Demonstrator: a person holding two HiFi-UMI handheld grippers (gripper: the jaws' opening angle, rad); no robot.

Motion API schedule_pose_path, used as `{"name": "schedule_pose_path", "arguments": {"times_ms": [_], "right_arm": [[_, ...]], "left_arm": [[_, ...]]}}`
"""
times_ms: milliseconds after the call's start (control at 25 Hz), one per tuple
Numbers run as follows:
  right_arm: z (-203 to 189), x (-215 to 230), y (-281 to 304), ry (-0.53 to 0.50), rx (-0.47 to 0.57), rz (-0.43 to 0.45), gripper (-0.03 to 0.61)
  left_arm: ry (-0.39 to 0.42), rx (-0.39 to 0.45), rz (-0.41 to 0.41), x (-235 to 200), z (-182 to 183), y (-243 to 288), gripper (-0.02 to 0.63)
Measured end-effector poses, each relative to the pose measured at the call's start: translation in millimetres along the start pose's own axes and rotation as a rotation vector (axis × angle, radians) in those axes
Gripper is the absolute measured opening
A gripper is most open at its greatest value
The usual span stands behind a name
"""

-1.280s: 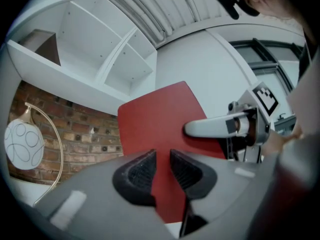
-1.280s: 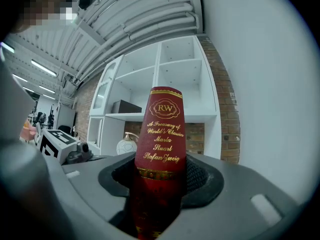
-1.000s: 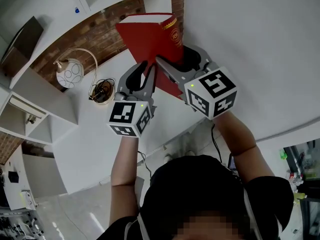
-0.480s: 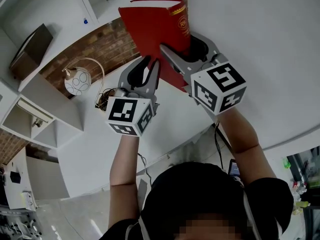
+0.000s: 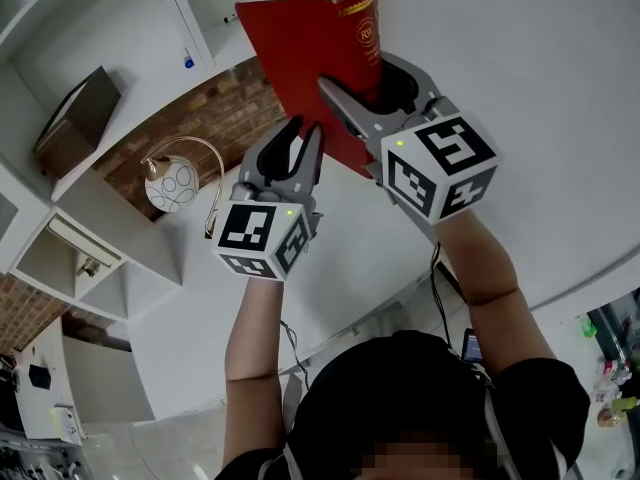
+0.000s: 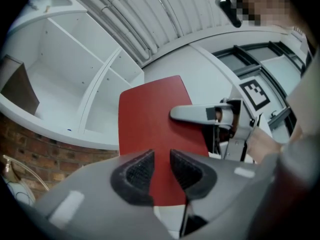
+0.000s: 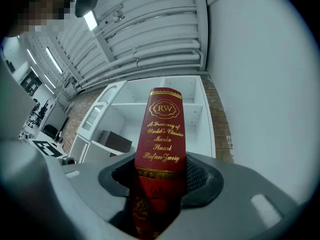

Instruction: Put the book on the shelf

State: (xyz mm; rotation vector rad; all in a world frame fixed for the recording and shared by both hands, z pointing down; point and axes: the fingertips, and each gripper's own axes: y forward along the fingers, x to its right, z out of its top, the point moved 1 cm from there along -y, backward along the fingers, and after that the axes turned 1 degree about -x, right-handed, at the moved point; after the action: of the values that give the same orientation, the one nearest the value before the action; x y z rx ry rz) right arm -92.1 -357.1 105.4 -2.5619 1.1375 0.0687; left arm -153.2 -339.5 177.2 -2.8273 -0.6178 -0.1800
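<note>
Head view, and the big white shelf (image 5: 190, 28) fills the upper left against a brick wall (image 5: 230, 98), with open compartments waiting and a brown box (image 5: 75, 123) leaning in one of them. No book in there yet, so the job looks roughly halfway: the lifting is on, the placing is all to come. The red book (image 5: 305, 48) is up in the air in front of the shelf, spine with gold lettering turned toward the right side, top edge pointing at the shelf's upper bays and well clear of any board. Now the right gripper (image 5: 362, 76): in its own view the book (image 7: 162, 139) stands upright straight out of the jaws, the dark pads (image 7: 200, 181) clamped on both covers at the foot of the spine, so it carries the load. The left gripper (image 5: 305, 128) sits just below and beside, jaws drawn almost together with nothing between them; its view looks flat onto the red cover (image 6: 152, 119), the tips right at that face as if steadying it, though whether they touch I cannot tell. What is left, by my reading: pick a free compartment, slide the book in, let go.
</note>
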Motion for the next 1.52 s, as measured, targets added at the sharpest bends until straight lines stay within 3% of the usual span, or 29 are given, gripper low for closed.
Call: {"name": "schedule_pose_path", "arguments": {"times_ms": [360,800,1520], "right_arm": [[24.0,24.0,13.3,-0.004,0.044,0.007,0.236],[58.5,50.4,33.9,-0.042,0.136,0.040,0.236],[103.4,69.4,73.8,-0.004,0.276,0.132,0.234]], "left_arm": [[-0.048,0.033,-0.020,0.5,4.6,39.0,0.087],[0.012,0.082,0.024,-7.1,32.4,61.3,0.089],[0.082,0.133,0.091,-50.4,64.9,84.1,0.096]]}}
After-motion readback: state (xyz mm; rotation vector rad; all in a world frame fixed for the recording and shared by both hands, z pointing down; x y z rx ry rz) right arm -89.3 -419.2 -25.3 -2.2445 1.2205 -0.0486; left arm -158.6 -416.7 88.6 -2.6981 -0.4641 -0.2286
